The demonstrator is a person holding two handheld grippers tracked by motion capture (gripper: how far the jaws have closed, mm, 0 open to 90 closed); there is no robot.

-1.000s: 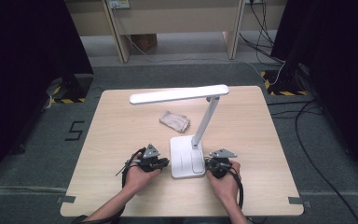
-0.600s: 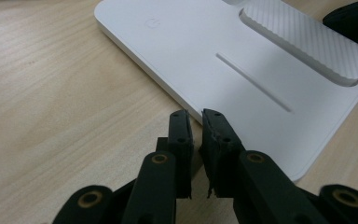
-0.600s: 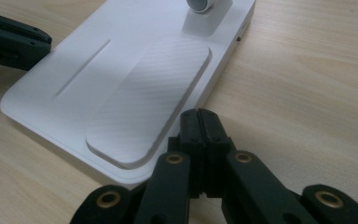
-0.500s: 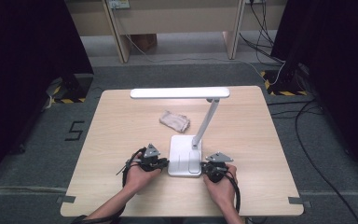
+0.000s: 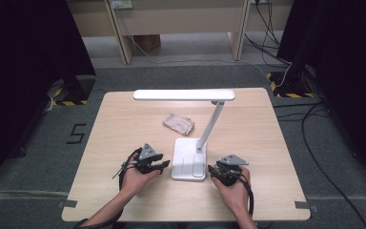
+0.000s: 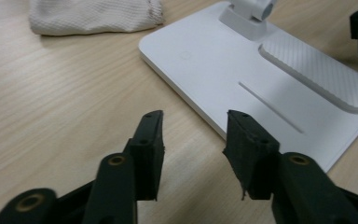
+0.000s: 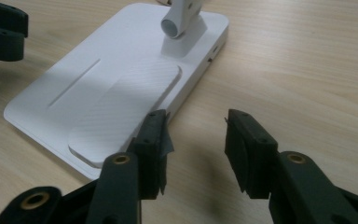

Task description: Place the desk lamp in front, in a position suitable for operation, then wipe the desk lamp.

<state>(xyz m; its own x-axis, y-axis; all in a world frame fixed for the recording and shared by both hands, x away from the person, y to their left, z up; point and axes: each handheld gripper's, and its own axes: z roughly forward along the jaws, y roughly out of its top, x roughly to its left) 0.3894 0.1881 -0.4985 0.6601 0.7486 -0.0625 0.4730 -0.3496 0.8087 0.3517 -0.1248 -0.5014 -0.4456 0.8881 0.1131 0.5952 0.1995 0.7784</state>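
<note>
A white desk lamp stands mid-table, its flat base near the front and its long head held level on a slanted arm. My left gripper lies just left of the base, and my right gripper just right of it. In the left gripper view the left gripper is open beside the base's edge. In the right gripper view the right gripper is open beside the base. Both pairs of jaws have just been opening, with nothing between them.
A crumpled whitish cloth lies behind and left of the lamp base, also at the top of the left gripper view. The wooden table stands on grey floor. Desk legs and cables are beyond the far edge.
The lamp's head, slightly slanted a second ago, now sits level. Both hands have stayed beside the base, and the jaws of both grippers look wider apart.
</note>
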